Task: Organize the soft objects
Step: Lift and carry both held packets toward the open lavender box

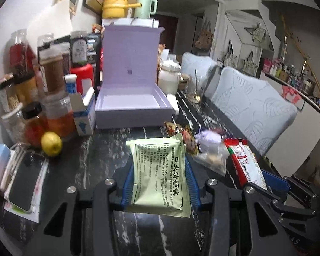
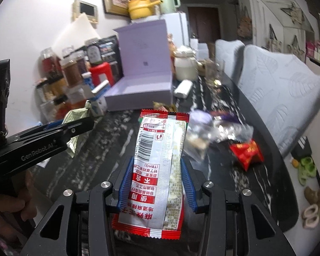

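Note:
A pale green sachet [image 1: 160, 170] with black print is pinched flat between the blue pads of my left gripper [image 1: 159, 160], raised above the dark marble table [image 1: 100, 153]. My right gripper [image 2: 156, 160] is shut on a long red and white snack packet [image 2: 157, 166], likewise lifted. In the left wrist view that packet [image 1: 247, 166] shows at the right. The right wrist view has the left gripper [image 2: 81, 120] and its sachet [image 2: 76, 115] at the left. An open lilac box [image 1: 134, 106] with its lid up stands ahead, and a heap of small packets [image 2: 202, 132] lies in front of it.
Jars and bottles [image 1: 53, 106] crowd the table's left side, with a lemon [image 1: 51, 144] and a phone [image 1: 25, 181] nearer. A white lidded jar [image 1: 169, 76] stands right of the box. Two pale blue chairs [image 1: 251, 111] line the table's right edge. A red packet [image 2: 246, 151] lies near that edge.

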Demonstrator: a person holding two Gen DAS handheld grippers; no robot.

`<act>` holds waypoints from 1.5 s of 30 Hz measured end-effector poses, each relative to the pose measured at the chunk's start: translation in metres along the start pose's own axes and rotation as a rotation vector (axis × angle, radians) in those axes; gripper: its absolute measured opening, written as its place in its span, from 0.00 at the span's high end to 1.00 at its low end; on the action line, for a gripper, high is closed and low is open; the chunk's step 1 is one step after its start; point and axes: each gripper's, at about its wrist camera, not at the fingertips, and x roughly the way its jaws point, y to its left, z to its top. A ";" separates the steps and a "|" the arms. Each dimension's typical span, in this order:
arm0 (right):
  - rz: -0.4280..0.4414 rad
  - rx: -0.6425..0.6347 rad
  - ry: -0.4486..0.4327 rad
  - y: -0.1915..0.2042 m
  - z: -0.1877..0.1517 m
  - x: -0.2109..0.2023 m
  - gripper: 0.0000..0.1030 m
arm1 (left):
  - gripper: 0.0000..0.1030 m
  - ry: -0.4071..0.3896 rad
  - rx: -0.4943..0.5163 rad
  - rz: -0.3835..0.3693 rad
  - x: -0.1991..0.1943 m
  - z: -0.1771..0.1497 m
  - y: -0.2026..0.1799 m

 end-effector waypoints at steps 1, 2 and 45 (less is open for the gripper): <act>0.009 -0.007 -0.008 0.002 0.004 0.000 0.58 | 0.58 -0.012 0.001 0.004 -0.002 0.004 0.001; 0.016 -0.014 -0.014 0.004 0.008 0.000 0.58 | 0.58 -0.026 0.002 0.010 -0.005 0.009 0.003; 0.133 -0.223 -0.241 0.042 0.239 0.136 0.58 | 0.58 -0.227 -0.058 0.031 0.133 0.208 0.090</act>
